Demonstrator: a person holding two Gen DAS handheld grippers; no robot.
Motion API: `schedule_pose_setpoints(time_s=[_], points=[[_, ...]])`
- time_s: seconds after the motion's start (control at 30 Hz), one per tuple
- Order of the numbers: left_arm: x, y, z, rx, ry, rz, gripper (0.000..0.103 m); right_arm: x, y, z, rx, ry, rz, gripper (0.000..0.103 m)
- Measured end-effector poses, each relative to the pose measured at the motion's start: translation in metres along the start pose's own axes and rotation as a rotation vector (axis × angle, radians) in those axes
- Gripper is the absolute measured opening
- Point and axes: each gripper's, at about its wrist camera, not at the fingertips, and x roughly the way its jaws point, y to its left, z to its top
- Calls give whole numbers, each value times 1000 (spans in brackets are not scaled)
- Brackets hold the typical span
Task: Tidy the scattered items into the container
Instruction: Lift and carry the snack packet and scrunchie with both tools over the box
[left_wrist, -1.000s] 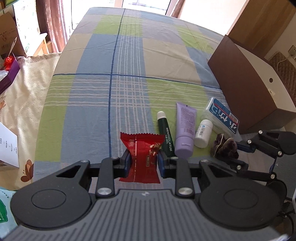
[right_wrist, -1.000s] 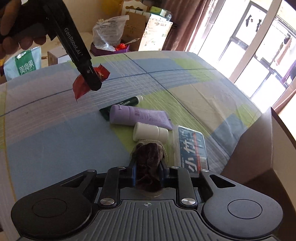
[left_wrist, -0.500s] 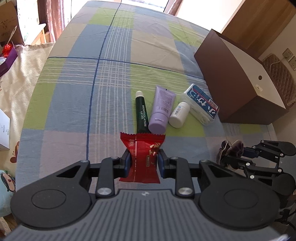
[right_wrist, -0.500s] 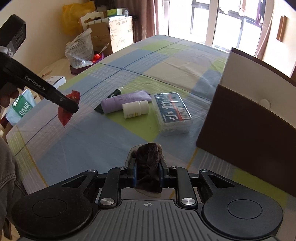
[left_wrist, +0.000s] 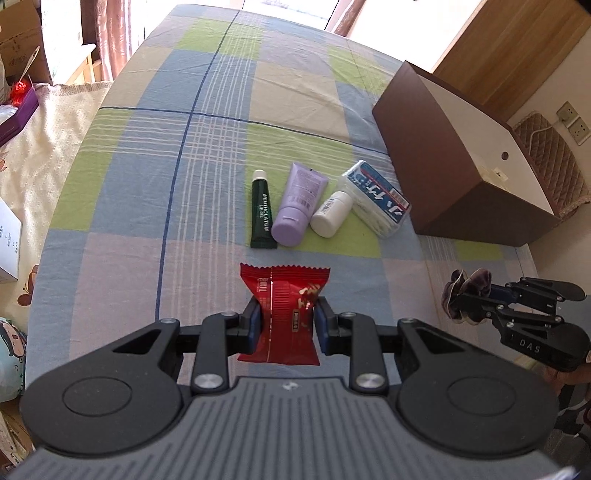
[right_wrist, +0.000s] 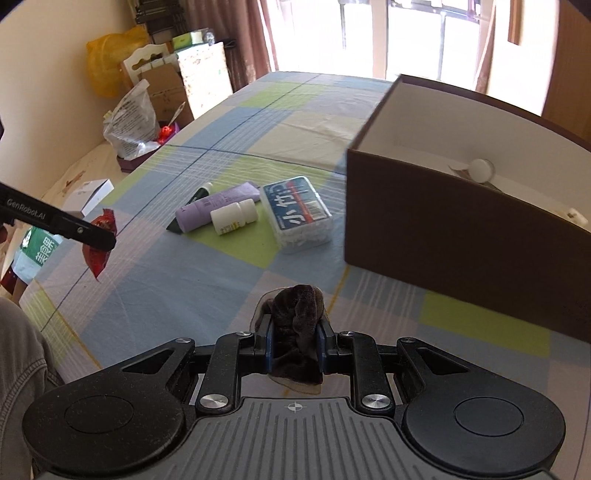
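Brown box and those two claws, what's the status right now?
Left gripper shut on red snack packet. Right gripper shut on dark velvet scrunchie. Brown box open-topped, path clear; four toiletries remain on checked cloth.

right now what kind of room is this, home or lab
Most likely a lived-in home room. The checked cloth looks like a bedsheet or table cover, a curtained window lets in daylight, and a chair, cardboard boxes and shopping bags are piled by the wall.

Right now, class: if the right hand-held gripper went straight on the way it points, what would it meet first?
Probably the brown box: the right hand-held gripper, shut on the dark scrunchie, points roughly toward its near-left corner. Depth is unclear.
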Motion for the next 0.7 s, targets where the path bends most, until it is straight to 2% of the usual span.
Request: schedule_pose_setpoints(time_s=[0.37,0.7], points=[[-3,-60,4,115,31,17,25,-50,-44,-7,155,-6,-50,25],[12,-117,9,202,56,-8,25,-86,-75,-23,246,-16,-79,25]])
